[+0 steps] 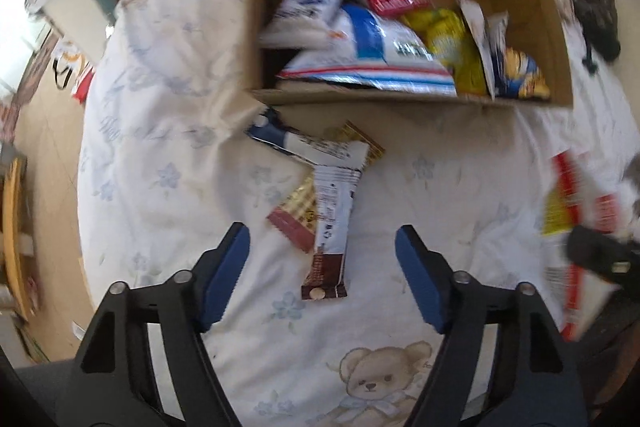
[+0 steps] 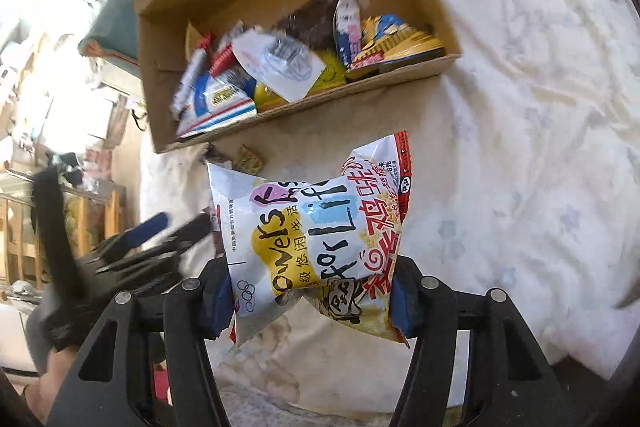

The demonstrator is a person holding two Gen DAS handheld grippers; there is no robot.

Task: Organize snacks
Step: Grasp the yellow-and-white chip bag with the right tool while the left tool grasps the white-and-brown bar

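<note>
A cardboard box (image 1: 404, 98) with several snack packs lies on the bed; it also shows in the right wrist view (image 2: 160, 75). My left gripper (image 1: 322, 255) is open above a white-and-brown wafer bar (image 1: 332, 227), which lies with a gold-red bar (image 1: 294, 215) and a blue-white pack (image 1: 304, 143) in front of the box. My right gripper (image 2: 312, 301) is shut on a white, yellow and red snack bag (image 2: 316, 239), held above the bed. That bag also shows at the right of the left wrist view (image 1: 572, 223).
A white floral quilt (image 2: 520, 147) with a teddy print (image 1: 380, 379) covers the bed. A dark cat (image 1: 596, 11) lies right of the box. The floor and wooden furniture (image 1: 16, 227) are off the bed's left edge. The left gripper shows in the right wrist view (image 2: 140, 239).
</note>
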